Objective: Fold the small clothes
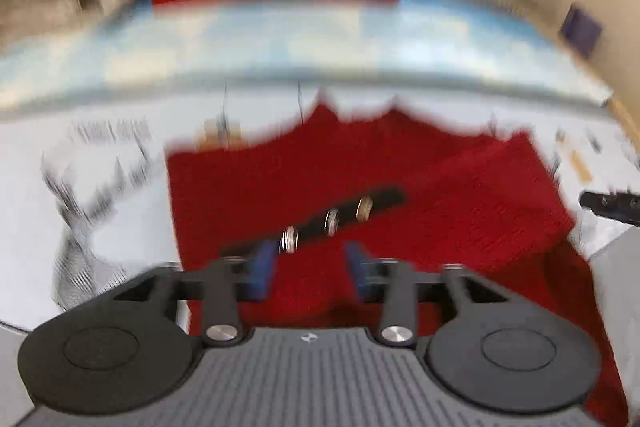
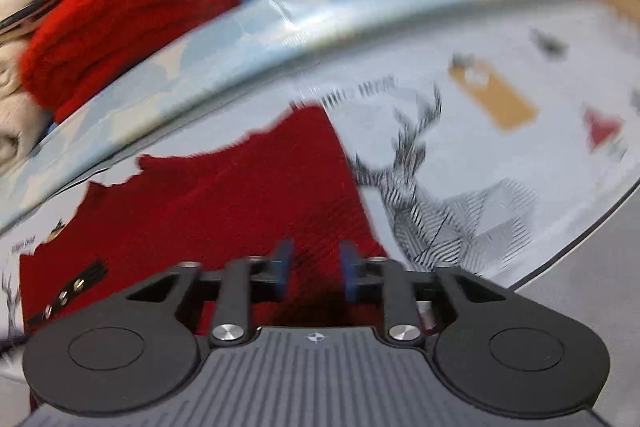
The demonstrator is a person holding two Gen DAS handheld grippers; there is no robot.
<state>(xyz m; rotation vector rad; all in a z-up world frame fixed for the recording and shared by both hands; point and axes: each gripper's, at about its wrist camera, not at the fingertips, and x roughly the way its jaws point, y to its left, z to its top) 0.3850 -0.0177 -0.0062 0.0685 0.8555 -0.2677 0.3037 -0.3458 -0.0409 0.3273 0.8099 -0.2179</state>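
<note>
The flat red knitted garment looks coarse, ribbed and matt (three shiny metal snaps sit on its black strip). The pale printed table covering appears smooth, faintly glossy. Matt black plastic gripper arms carry blue pads.

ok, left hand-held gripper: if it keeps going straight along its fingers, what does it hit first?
Probably the red knit garment lying flat on the printed cloth, near its black strip with the metal snaps. The left hand-held gripper is open and holds nothing. Blur leaves depth uncertain.
</note>
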